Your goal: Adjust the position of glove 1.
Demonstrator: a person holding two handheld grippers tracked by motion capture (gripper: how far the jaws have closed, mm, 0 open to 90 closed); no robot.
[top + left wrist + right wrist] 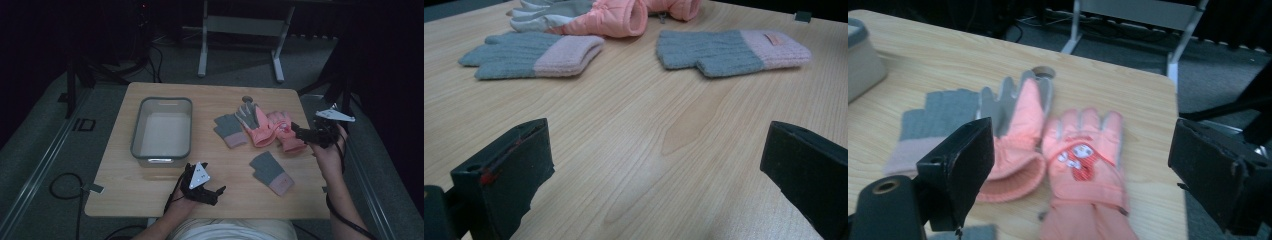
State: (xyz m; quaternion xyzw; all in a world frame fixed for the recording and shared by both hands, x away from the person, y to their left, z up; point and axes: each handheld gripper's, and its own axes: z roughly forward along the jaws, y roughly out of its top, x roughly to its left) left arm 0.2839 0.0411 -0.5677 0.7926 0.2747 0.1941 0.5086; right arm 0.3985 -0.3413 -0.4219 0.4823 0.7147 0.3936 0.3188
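Note:
Two pink padded gloves lie side by side at the table's right: one with grey fingers (pixel 256 124) (pixel 1015 127), one with a cartoon print (pixel 285 131) (pixel 1082 161). A grey knit glove with a pink cuff (pixel 229 129) (pixel 531 55) (pixel 930 125) lies left of them. Its twin (pixel 271 172) (pixel 731 49) lies nearer the front. My right gripper (pixel 298 132) (pixel 1088 155) hovers open just above the printed glove's cuff, touching nothing. My left gripper (pixel 216 194) (pixel 659 150) is open low over bare wood near the front edge, pointing toward the knit gloves.
A grey-rimmed, empty plastic bin (pixel 161 102) (pixel 858 55) stands on the left half of the wooden table (pixel 125 185). A round hole (pixel 247 99) sits near the far edge. Beyond the table are a white desk frame (pixel 240 25) and floor cables.

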